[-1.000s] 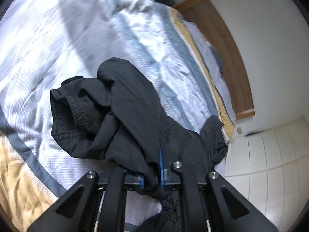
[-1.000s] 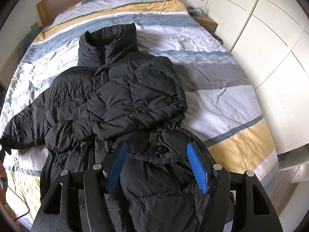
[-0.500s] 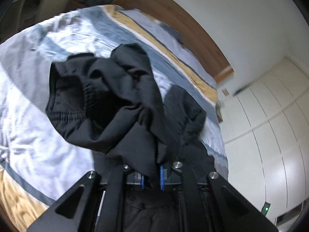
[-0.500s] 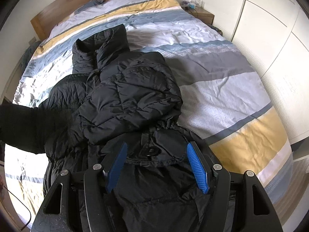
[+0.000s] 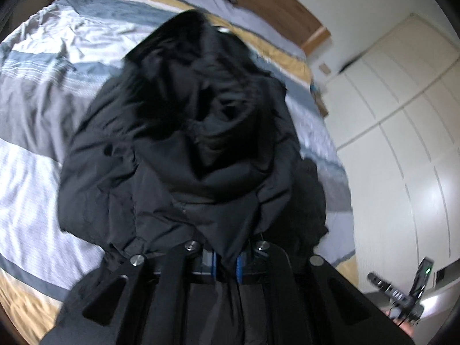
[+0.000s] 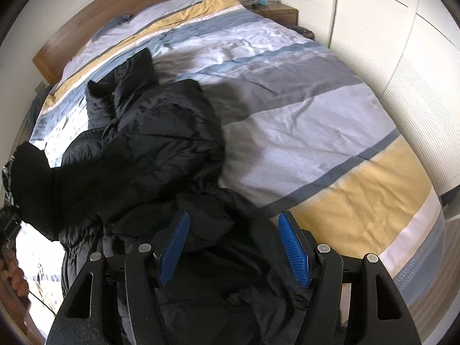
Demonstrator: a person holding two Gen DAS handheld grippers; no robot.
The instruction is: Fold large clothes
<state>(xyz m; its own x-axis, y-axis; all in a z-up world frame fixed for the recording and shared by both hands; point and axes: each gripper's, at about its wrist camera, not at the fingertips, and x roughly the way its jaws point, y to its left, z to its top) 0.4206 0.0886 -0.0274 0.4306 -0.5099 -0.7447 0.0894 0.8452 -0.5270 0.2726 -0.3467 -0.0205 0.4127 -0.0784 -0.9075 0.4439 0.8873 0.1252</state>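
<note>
Across the middle of the left wrist view, a black puffer jacket (image 5: 184, 172) fills most of the frame, its sleeve (image 5: 207, 92) lifted up toward the top centre and blurred. The left hand-held gripper (image 5: 225, 261) at the bottom centre is clenched on a pinch of that sleeve's fabric, the blue pads nearly together with cloth between them. Held this way, the sleeve can be carried over the jacket's body, which I judge to be an inward sleeve fold in progress.

From the right wrist view, the same jacket (image 6: 149, 149) lies on the left half of the frame, collar (image 6: 126, 77) pointing toward the upper left and hem running down under the camera. The raised sleeve shows as a dark blurred lump (image 6: 31, 184) at the left edge. The right hand-held gripper (image 6: 233, 247) at the bottom centre stands released, its blue pads (image 6: 293, 250) wide apart over the lower part of the jacket; whether it touches the fabric I cannot tell. Its position suggests it is ready to pin or take the hem while the other side moves.

Beneath the jacket is a bed with a striped duvet (image 6: 316, 132) in white, grey, blue and yellow, giving a broad flat surface for folding. A wooden headboard (image 6: 138, 3) runs along the upper left, a nightstand (image 6: 276, 11) sits at the top, and white wardrobe doors (image 6: 402, 51) fill the right side.
</note>
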